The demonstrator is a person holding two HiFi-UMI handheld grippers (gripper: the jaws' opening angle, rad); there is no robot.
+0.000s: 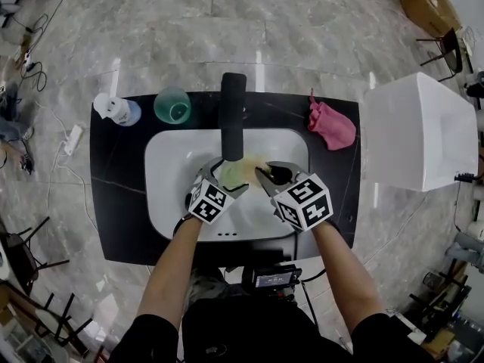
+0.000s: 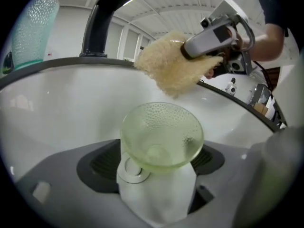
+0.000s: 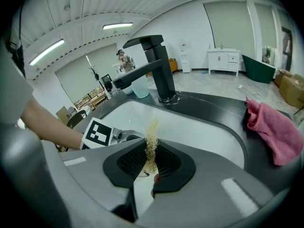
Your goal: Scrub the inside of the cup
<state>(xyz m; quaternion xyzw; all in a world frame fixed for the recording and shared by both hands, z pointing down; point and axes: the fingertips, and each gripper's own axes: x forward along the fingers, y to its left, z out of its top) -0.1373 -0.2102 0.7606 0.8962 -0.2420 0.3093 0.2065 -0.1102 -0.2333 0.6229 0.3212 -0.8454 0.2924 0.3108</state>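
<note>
My left tongs stand wide around the pale green cup, a flared glass with a dimpled wall. The cup sits mid-basin in the smooth white sink, mouth towards me, and I can't see the pads pressing it. My right tongs pinch a coarse, straw-coloured fibrous scrub pad just beside the cup.

Cup in the sink before the faucet; cloth right, tumbler left.
</note>
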